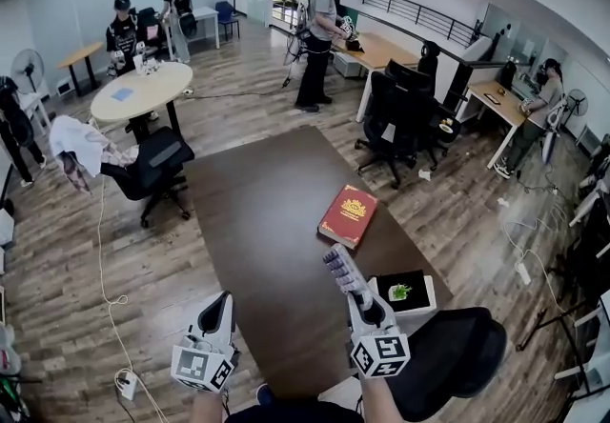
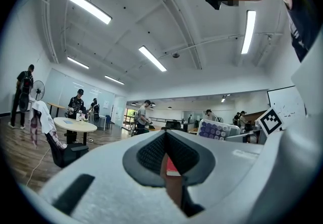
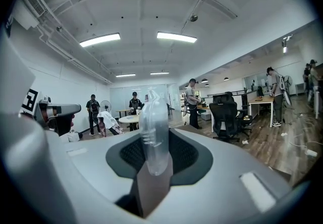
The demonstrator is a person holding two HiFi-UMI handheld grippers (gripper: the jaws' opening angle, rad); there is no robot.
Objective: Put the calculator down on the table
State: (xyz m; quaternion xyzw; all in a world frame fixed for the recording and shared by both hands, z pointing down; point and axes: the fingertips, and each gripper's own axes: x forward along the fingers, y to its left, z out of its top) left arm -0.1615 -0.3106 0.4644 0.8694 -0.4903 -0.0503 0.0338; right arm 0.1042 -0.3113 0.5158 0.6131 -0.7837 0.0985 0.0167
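- Head view shows my right gripper (image 1: 362, 297) clamped on the calculator (image 1: 343, 271), which stands upright above the table (image 1: 257, 221).
- My left gripper (image 1: 221, 309) is closed, holding nothing.
- I should tip the calculator flat, lower it onto bare wood short of the red book (image 1: 349, 214), then release.

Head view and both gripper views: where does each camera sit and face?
Head view: on the head, facing down at the table; left gripper, right gripper show.
Left gripper view: on that gripper, facing level toward the red book; shut jaws.
Right gripper view: likewise level; jaws grip the calculator.
Shared: that book, in head and left gripper views.
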